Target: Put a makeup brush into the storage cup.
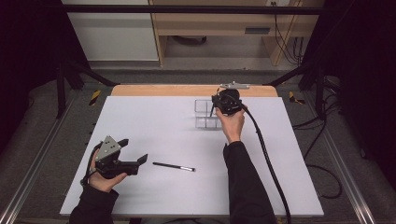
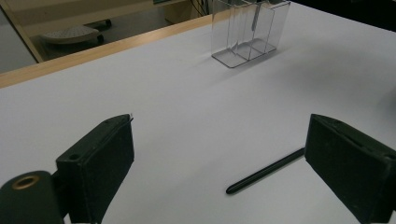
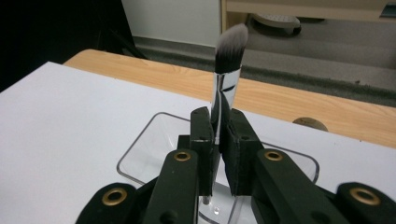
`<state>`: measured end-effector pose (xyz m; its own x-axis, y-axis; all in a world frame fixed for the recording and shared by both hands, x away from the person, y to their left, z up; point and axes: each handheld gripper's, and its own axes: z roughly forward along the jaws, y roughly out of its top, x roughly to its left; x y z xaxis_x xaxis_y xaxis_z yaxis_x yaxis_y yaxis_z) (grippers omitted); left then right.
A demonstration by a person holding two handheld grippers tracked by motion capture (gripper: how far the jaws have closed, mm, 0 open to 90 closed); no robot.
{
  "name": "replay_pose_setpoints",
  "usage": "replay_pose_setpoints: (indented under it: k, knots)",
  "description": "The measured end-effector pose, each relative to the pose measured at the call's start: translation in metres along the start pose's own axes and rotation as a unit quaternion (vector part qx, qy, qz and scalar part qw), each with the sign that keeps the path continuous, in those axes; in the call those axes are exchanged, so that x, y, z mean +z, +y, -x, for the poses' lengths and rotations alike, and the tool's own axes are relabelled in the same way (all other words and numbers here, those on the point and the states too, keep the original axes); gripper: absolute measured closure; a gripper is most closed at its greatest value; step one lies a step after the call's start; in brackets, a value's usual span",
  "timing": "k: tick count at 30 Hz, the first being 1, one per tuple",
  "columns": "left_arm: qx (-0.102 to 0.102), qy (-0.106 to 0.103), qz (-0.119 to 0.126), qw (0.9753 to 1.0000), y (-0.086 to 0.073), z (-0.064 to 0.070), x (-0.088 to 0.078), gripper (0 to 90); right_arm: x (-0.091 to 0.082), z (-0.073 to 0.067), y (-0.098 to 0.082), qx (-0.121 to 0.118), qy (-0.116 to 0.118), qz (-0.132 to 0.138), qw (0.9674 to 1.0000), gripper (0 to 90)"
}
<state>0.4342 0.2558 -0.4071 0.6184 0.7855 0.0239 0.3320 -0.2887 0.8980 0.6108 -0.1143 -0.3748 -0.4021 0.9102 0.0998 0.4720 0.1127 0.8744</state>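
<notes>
— What have I got in the right gripper (image 3: pixel 218 140)?

— A makeup brush (image 3: pixel 226 77), bristles up, handle pointing down into the clear acrylic organizer (image 3: pixel 140 156) at the table's far edge. I'd call it light and stiff, with a slick metal ferrule; my jaws are clamped tight on it just below the ferrule, and I judge that a sound hold.

— And the left gripper (image 1: pixel 135 153)?

— Jaws wide apart, holding nothing, well short of the organizer. A black pencil (image 2: pixel 265 171) lies on the white table (image 1: pixel 154 121) just ahead of one jaw.
</notes>
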Motion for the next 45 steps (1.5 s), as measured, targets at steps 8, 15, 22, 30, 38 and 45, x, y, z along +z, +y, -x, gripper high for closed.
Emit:
replay_pose_setpoints:
  k: [8, 15, 22, 30, 38, 45]
  knots:
    - [0.001, 0.000, 0.000, 1.0000, 0.000, 0.000, 0.000, 7.9, 0.005, 0.002, -0.004, 0.001, -0.001, -0.022, 0.9997, 83.0]
    - [0.001, 0.000, -0.001, 1.0000, 0.000, 0.000, 0.000, 7.9, 0.010, 0.004, -0.008, 0.004, -0.004, -0.046, 0.9989, 81.2]
    - [0.001, 0.001, 0.000, 1.0000, 0.000, 0.000, 0.000, 7.9, 0.006, 0.005, -0.008, 0.003, -0.009, -0.047, 0.9988, 75.1]
    - [0.002, 0.000, -0.002, 1.0000, 0.000, 0.001, 0.001, 7.9, -0.009, 0.002, -0.004, -0.019, -0.008, -0.039, 0.9990, 59.7]
    - [0.002, 0.000, -0.003, 1.0000, 0.000, 0.002, 0.001, 7.9, -0.030, 0.003, 0.004, -0.024, 0.000, -0.005, 0.9997, 44.0]
    - [0.001, 0.000, -0.003, 1.0000, 0.000, 0.002, 0.001, 7.8, -0.050, 0.000, 0.007, -0.029, 0.031, 0.021, 0.9989, 35.0]
